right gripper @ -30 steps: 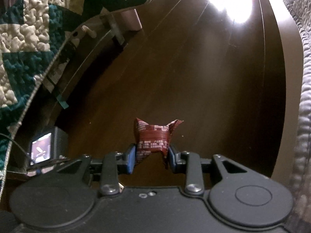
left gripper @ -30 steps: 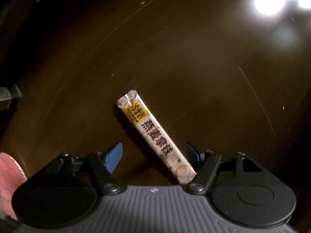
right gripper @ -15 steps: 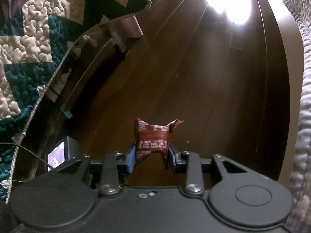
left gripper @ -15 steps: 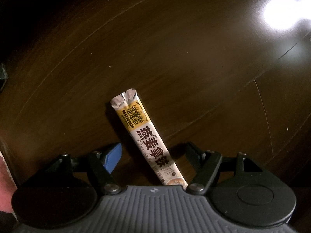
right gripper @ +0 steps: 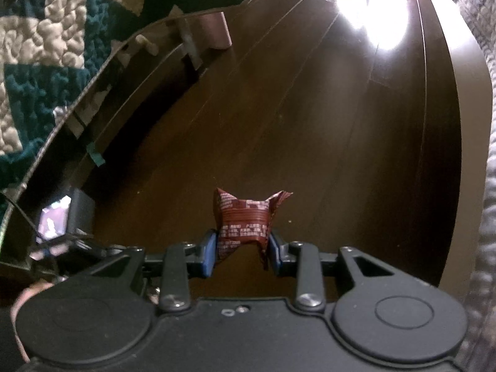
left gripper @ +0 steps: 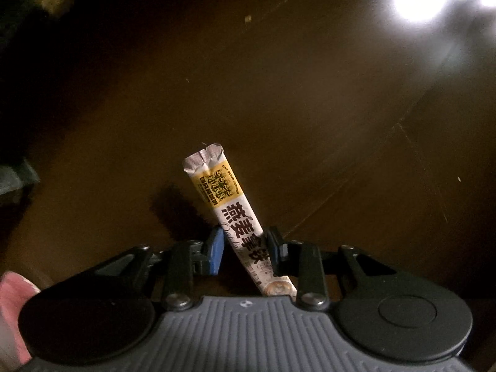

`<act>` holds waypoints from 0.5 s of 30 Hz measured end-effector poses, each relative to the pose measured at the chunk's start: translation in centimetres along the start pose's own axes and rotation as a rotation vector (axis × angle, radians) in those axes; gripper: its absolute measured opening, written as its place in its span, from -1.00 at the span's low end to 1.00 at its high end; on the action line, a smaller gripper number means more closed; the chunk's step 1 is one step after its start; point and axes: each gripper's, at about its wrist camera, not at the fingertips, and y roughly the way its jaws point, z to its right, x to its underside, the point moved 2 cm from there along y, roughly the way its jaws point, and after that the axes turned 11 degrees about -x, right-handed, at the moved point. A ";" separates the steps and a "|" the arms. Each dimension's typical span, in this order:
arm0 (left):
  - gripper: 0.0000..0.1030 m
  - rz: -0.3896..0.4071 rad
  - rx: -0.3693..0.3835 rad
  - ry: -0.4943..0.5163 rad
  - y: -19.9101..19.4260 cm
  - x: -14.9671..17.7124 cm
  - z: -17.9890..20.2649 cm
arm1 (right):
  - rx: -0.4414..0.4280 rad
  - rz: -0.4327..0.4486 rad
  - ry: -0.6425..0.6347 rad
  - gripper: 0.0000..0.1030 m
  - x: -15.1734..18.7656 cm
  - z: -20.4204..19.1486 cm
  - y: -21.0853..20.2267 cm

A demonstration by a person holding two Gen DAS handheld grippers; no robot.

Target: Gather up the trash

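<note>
Blue-padded fingers of the left gripper (left gripper: pixel 245 251) are closing around a long white-and-yellow stick sachet with black printed characters (left gripper: pixel 231 215), which is sitting slanted between them; its lower part is lying against the right pad, while the left pad (left gripper: pixel 216 249) is showing a sliver of gap, so a firm grip cannot be confirmed. Its crimped end is pointing away beyond the fingertips over the dark brown wooden floor (left gripper: pixel 310 108). Over on the right gripper (right gripper: pixel 241 249), both pads are pinching a crumpled dark red foil wrapper (right gripper: pixel 245 220), which is bulging forward past the fingertips above the floor.
</note>
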 end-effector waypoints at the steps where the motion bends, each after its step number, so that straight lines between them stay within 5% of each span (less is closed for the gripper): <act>1: -0.43 0.011 -0.001 0.014 -0.9 0.2 -0.4 | 0.006 -0.007 -0.009 -0.36 0.1 -0.1 -0.1; 8: -0.44 0.055 0.015 0.079 -9.7 1.2 -2.9 | 0.041 -0.051 -0.058 -0.36 -0.6 -3.8 -3.6; 15: -0.44 0.113 0.052 0.193 -22.6 4.1 -4.7 | 0.031 -0.071 -0.096 -0.37 -3.8 -10.4 -10.9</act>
